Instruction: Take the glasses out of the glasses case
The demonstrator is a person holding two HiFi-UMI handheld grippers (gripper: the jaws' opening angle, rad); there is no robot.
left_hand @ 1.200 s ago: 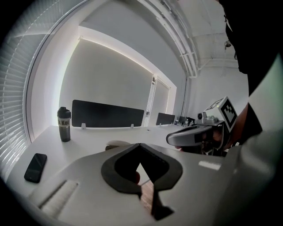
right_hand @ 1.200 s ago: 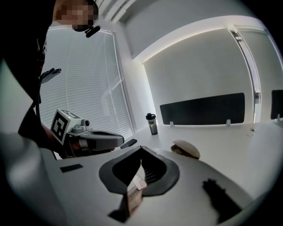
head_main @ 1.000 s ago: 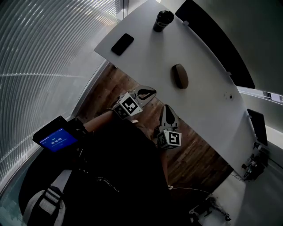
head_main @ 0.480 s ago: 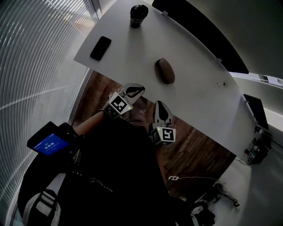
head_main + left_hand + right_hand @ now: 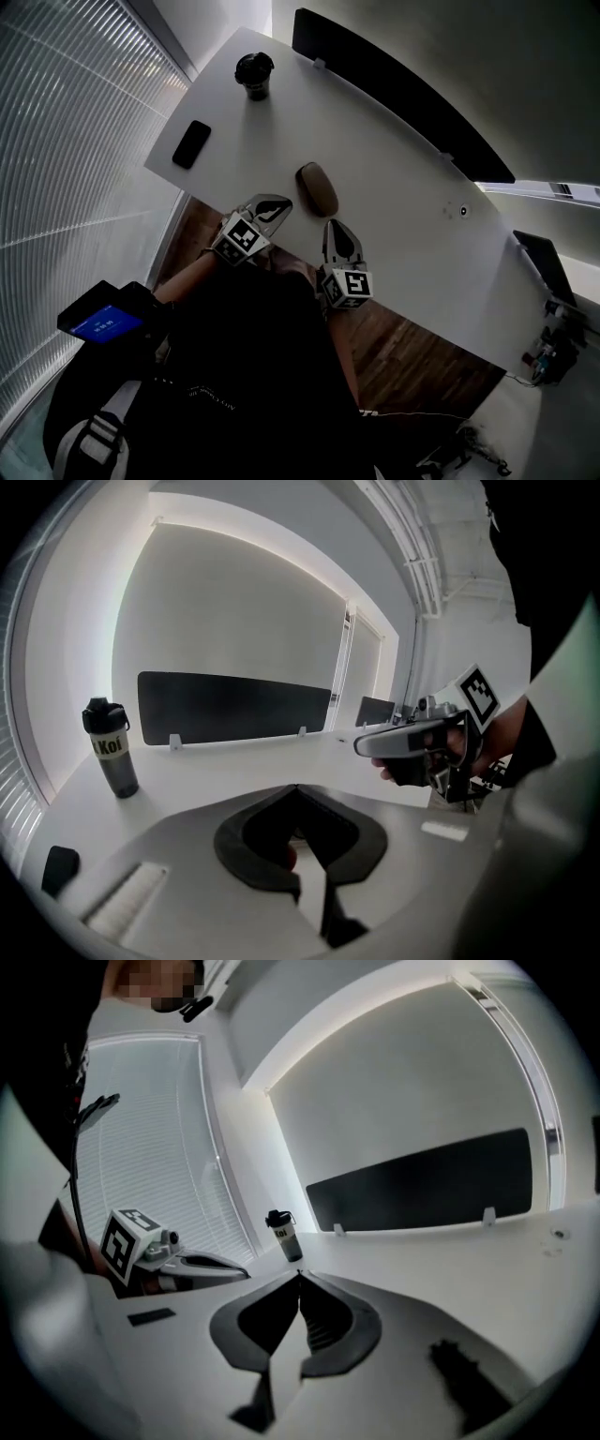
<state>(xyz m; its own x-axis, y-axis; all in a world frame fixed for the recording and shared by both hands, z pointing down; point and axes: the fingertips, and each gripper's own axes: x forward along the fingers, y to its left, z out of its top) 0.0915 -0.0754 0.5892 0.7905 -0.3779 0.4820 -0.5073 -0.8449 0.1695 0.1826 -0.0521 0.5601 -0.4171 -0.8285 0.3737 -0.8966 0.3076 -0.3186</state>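
Desk (image 5: 403, 183) white, bearing glasses case (image 5: 317, 188); blinds (image 5: 75, 122) alongside

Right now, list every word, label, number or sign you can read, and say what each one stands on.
"Koi" (last letter uncertain): label on the dark bottle.
Blue screen by the person's arm: white text, too small to read.
Square markers on the left hand-held gripper and right hand-held gripper: patterns, no words.
Nothing else readable.
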